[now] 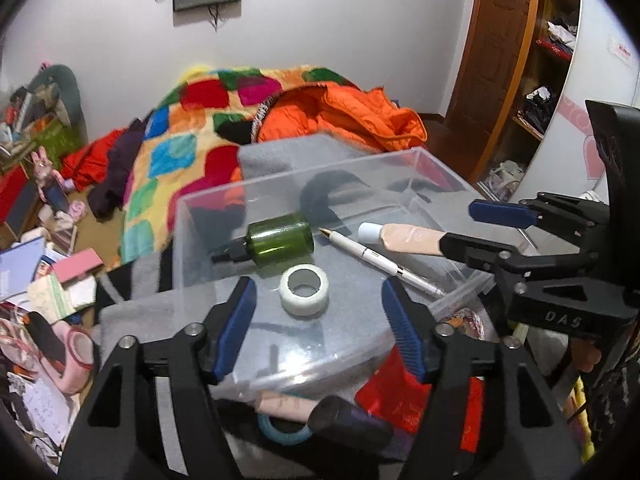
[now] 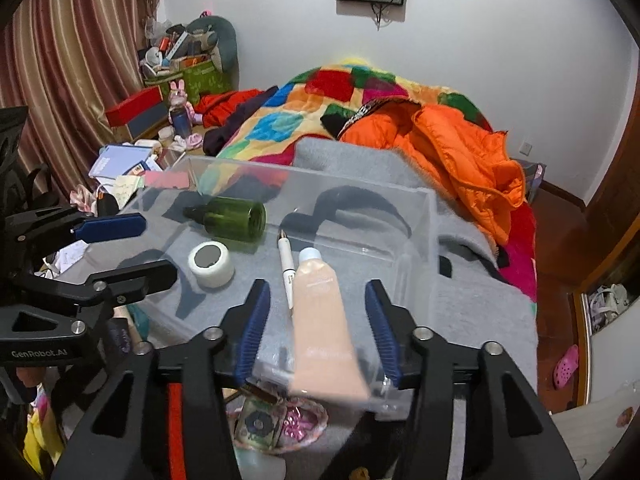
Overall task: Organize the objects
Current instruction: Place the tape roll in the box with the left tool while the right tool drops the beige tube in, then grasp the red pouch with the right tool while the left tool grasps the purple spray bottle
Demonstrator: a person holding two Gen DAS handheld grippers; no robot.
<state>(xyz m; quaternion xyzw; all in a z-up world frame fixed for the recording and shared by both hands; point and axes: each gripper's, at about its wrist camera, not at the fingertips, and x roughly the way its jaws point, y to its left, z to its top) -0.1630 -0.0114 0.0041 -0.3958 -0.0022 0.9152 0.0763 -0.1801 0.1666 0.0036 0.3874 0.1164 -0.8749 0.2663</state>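
A clear plastic box (image 1: 280, 184) (image 2: 430, 216) stands on a grey blanket. In it lie a green bottle (image 1: 280, 238) (image 2: 236, 218), a white tape roll (image 1: 304, 289) (image 2: 211, 264), a white pen (image 1: 380, 258) (image 2: 286, 268) and a peach tube (image 1: 404, 236) (image 2: 324, 328). My left gripper (image 1: 318, 320) is open and empty, its jaws on either side of the tape roll at the near rim. My right gripper (image 2: 318, 330) is open with the peach tube between its jaws, not touching them. It also shows in the left wrist view (image 1: 476, 228).
Below the box's near edge lie a blue tape roll (image 1: 282, 432), a dark cylinder (image 1: 352, 420), a red packet (image 1: 404, 396) and a patterned case (image 2: 260, 420). A bed with a colourful quilt (image 1: 192, 136) and orange jacket (image 2: 460, 148) is behind. Cluttered books (image 1: 24, 264) lie left.
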